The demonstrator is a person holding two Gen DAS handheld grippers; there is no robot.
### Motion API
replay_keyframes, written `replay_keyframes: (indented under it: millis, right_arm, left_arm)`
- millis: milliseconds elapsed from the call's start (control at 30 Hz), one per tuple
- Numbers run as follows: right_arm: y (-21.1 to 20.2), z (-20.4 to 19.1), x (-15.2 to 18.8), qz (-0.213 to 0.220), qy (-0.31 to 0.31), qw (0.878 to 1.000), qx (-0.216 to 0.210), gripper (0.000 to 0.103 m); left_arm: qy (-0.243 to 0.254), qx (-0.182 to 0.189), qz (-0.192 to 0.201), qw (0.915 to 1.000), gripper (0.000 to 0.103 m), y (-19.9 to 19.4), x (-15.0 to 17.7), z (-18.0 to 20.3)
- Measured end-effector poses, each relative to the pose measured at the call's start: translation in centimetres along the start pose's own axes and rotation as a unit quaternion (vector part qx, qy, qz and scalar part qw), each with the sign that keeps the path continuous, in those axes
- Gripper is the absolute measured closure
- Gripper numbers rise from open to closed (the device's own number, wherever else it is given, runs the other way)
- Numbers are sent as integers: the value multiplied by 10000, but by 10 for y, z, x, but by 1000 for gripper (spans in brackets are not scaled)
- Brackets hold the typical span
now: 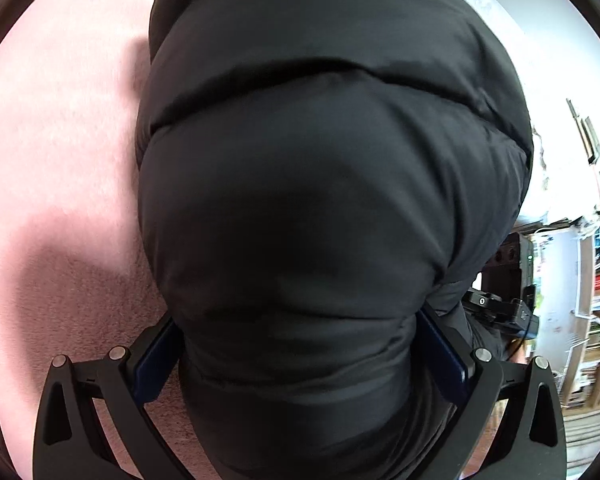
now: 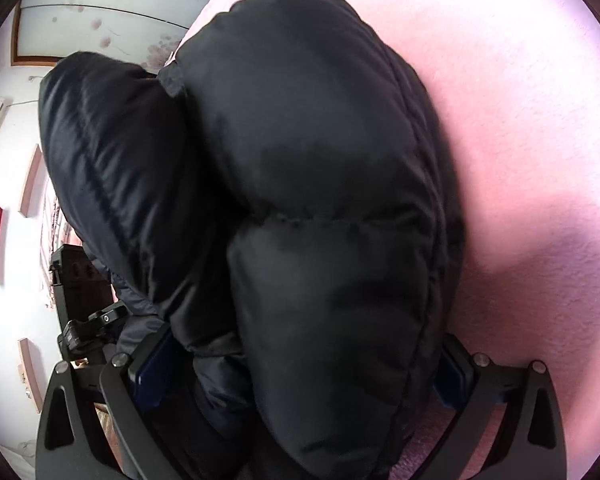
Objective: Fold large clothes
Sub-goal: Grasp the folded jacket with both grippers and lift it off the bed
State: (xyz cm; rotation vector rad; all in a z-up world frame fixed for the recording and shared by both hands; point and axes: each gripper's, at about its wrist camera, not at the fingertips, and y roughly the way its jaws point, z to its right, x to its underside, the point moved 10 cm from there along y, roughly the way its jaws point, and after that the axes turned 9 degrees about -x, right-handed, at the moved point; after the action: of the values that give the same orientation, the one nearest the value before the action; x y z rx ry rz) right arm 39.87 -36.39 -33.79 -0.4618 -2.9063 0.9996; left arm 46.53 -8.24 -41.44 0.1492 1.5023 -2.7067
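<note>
- Close up, left wrist view: black puffer jacket (image 1: 308,200) fills most of the frame, bunched between the fingers of the left gripper (image 1: 300,356). Blue pads (image 1: 156,364) stand fairly wide apart, pressed against the thick padding on both sides; the gripper has hold of the jacket.
- Jacket's long axis runs straight away from the camera, up the frame, with quilted seams crossing it side to side. Far end points toward the top edge.
- Pink blanket (image 1: 52,160) lies under and left of the jacket. Bookshelf (image 1: 596,300) at right edge; the other gripper's black body (image 1: 500,312) shows just beside the jacket's right flank.
- Right wrist view: same jacket (image 2: 328,208) held between the fingers of the right gripper (image 2: 300,364), blue pads (image 2: 156,364) spread by the bulk and clamped onto it.
- Here two padded lobes show, side by side, both running up and away from the camera, leaning slightly left.
- Pink blanket (image 2: 520,140) lies to the right; floral panel (image 2: 112,12) and white wall at left.
</note>
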Motion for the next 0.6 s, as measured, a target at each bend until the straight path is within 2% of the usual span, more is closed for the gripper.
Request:
replay_keyframes:
  millis: [200, 400, 600]
  right_arm:
    - [4, 5, -6, -283, 227, 9990, -246, 0]
    - [5, 5, -4, -533, 317, 9968, -510, 0]
    - [-4, 10, -11, -406, 205, 9967, -669, 15]
  left_arm:
    - [-332, 432, -174, 9984, 0, 10, -1, 2]
    - [-361, 479, -258, 9979, 0, 17, -1, 4]
    - [-88, 324, -178, 9993, 0, 15, -9, 0]
